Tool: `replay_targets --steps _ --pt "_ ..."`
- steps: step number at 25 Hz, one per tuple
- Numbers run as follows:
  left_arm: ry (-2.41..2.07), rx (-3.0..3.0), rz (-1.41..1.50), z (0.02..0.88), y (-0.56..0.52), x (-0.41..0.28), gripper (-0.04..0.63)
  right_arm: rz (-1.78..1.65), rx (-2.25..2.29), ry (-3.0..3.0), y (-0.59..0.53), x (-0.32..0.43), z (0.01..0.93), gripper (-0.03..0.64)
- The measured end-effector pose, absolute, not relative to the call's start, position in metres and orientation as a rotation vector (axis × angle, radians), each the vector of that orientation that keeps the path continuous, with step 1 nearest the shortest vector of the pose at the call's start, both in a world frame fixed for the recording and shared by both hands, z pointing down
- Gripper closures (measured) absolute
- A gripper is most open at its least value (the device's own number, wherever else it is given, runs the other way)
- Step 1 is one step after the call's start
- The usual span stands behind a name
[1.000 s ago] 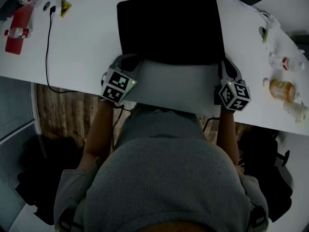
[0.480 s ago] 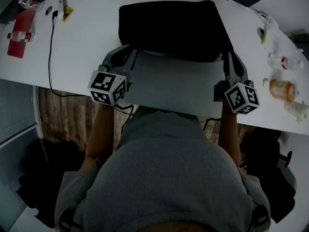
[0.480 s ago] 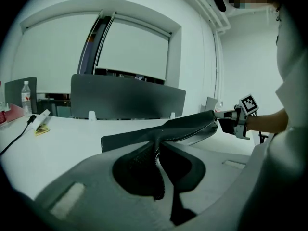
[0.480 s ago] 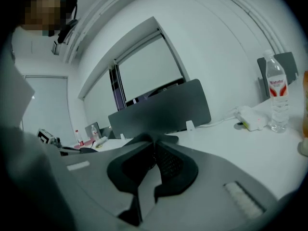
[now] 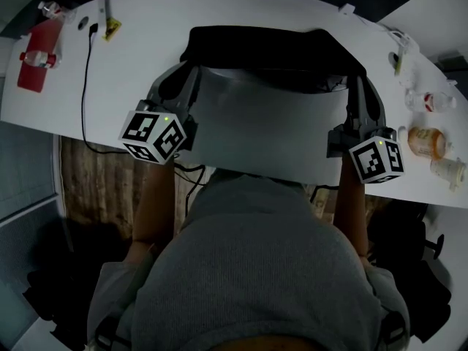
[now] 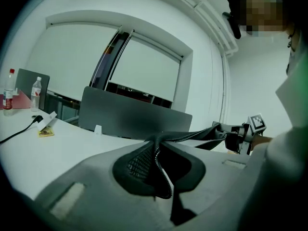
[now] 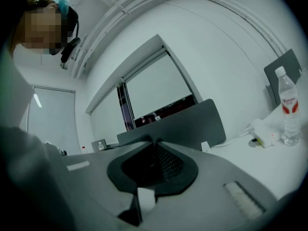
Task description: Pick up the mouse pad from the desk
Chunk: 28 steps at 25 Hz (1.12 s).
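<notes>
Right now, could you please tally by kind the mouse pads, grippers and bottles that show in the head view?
Mouse pad: 1
Grippers (left gripper, right gripper): 2
Bottles: 5
Total: 8

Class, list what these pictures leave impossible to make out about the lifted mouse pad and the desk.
- Head view: whether the mouse pad is fully off the desk; the pad hides its own far edge.
- Head view: print on the orange bottle; too small and dim.
- Right gripper view: most of the pad; the right gripper itself blocks it.
</notes>
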<state>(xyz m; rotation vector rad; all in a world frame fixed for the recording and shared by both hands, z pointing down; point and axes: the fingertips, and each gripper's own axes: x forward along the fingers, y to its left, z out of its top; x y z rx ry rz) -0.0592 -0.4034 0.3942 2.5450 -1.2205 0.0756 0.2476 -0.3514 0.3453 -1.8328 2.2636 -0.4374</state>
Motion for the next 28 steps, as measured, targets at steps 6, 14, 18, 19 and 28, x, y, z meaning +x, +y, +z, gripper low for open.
replay_targets --steps 6,14,18,19,28 --pt "-1.240 2.559 -0.030 0.353 -0.404 -0.069 0.558 -0.325 -1.798 2.247 -0.347 0.237 0.305 0.597" --pt "-1.244 2.565 -0.107 0.310 -0.398 -0.084 0.558 -0.255 -1.745 2.222 -0.337 0.222 0.271 0.595" --pt "-1.246 2.586 -0.108 0.303 -0.395 -0.091 0.558 -0.219 -1.747 2.212 -0.332 0.214 0.262 0.595" --pt "-1.245 2.591 -0.113 0.301 -0.394 -0.093 0.558 -0.213 -1.745 2.210 -0.330 0.212 0.261 0.595" --pt "-1.197 2.644 -0.176 0.286 -0.388 -0.106 0.560 -0.159 -1.724 2.174 -0.316 0.197 0.252 0.595"
